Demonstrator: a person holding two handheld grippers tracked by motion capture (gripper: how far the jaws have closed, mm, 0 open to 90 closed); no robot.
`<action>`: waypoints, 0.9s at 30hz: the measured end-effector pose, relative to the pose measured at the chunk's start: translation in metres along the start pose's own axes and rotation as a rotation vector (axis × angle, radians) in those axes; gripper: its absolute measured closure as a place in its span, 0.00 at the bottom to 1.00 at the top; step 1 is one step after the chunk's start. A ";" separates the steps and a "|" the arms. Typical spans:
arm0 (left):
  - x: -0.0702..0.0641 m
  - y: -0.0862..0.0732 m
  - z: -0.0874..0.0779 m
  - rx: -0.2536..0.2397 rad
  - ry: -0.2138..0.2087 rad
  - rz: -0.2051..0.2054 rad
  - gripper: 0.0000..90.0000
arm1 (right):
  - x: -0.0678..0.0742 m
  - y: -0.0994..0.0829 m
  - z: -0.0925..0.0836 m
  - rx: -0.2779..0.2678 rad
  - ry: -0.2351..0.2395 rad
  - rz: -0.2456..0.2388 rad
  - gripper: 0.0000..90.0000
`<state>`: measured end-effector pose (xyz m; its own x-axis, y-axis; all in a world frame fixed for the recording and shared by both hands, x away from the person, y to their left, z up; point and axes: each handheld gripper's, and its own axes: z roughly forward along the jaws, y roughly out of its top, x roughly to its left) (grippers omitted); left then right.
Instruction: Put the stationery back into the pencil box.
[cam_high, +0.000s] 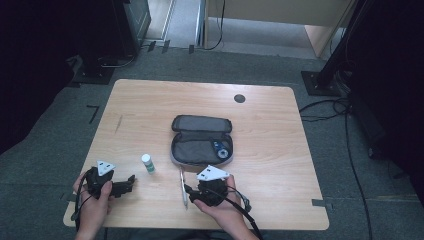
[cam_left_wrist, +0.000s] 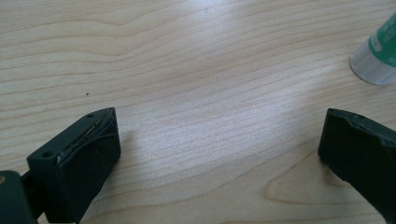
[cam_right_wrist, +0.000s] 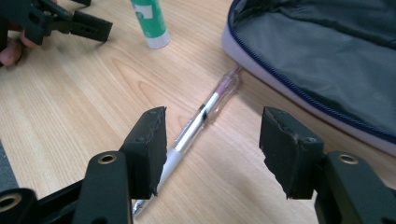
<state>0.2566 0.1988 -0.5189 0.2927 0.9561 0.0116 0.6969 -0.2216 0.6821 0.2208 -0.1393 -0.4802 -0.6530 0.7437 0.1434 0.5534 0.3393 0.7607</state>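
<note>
- Right gripper view: the right tongs (cam_right_wrist: 212, 140) stand apart, low over the wooden surface (cam_right_wrist: 74, 107), with the pen (cam_right_wrist: 198, 122) lying between the two pads but pressed by neither. The near end of the pen passes under the pad at 9 o'clock, so the grip, as I judge it, is lined up across the barrel rather than along it.
- The pen runs from 7 o'clock toward 1 o'clock in that view, flat on the surface, its tinted tip touching or just beside the rim of the open pencil case (cam_right_wrist: 327, 60). It lies where tongs can straddle it from above.
- The case is unzipped and spread wide, lid folded back, which leaves its grey pocket open to receive things; in the high view a small blue item (cam_high: 220, 148) already sits at its 4 o'clock corner.
- High view: the right tongs (cam_high: 189, 192) sit at 6 o'clock of the case (cam_high: 201, 140), beside the pen (cam_high: 183, 187).
- The left tongs (cam_high: 131, 180) rest at 8 o'clock of the case, jaws wide apart and holding nothing, seemingly kept out of the way.
- A glue stick (cam_high: 147, 163) stands upright between the left tongs and the case, near but touching neither, likely waiting its turn.
</note>
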 end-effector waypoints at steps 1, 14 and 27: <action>0.000 0.000 0.000 0.000 0.000 0.000 0.00 | 0.001 -0.001 0.001 0.002 0.004 -0.003 0.48; 0.000 0.000 0.000 0.000 0.000 0.000 0.00 | 0.011 -0.011 0.014 0.028 0.027 0.002 0.52; 0.000 0.000 0.000 0.000 0.000 0.000 0.00 | 0.019 -0.024 0.027 0.079 0.031 -0.003 0.66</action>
<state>0.2566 0.1988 -0.5189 0.2926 0.9562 0.0119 0.6968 -0.2216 0.6822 0.2096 -0.1176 -0.5127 -0.6693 0.7251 0.1619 0.5901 0.3865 0.7088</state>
